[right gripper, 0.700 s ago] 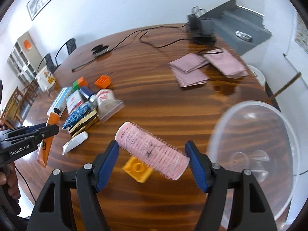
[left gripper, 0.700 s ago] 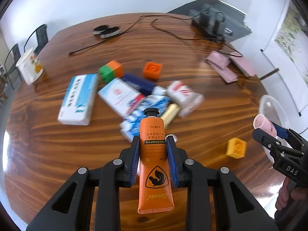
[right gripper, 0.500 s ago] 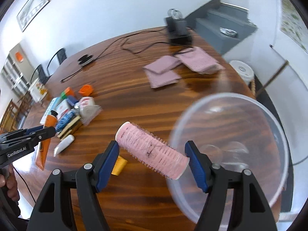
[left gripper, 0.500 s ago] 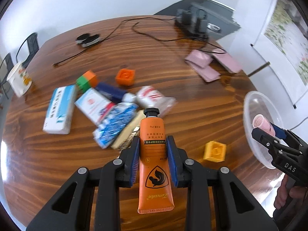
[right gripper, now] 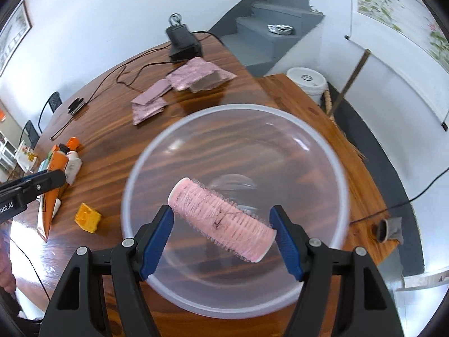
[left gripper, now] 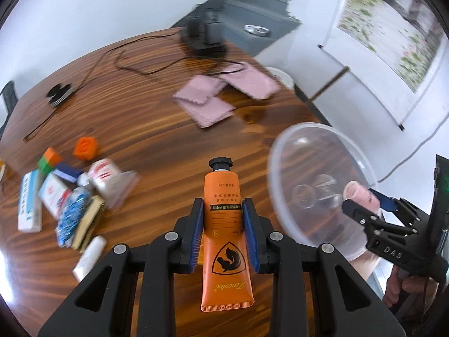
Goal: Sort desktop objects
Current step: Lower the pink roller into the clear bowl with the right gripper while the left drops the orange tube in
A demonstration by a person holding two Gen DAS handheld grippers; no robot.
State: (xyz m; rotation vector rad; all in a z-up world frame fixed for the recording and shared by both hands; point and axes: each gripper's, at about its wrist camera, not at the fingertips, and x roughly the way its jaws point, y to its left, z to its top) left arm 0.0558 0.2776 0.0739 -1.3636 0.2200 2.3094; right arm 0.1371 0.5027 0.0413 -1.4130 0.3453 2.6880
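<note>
Both sets of jaws are clenched: the right gripper [right gripper: 221,241] holds the pink hair roller [right gripper: 221,219], the left gripper [left gripper: 223,231] the orange tube [left gripper: 224,224]; both have swung from the pile to the clear bowl [right gripper: 343,168], now under the roller and at the tube's two o'clock; release looks imminent.

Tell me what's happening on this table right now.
A person is sorting clutter with two handheld grippers. The right gripper holds a pink hair roller over a clear plastic bowl. The left gripper grips an orange tube above the table, with a pile of small items unsorted.
</note>
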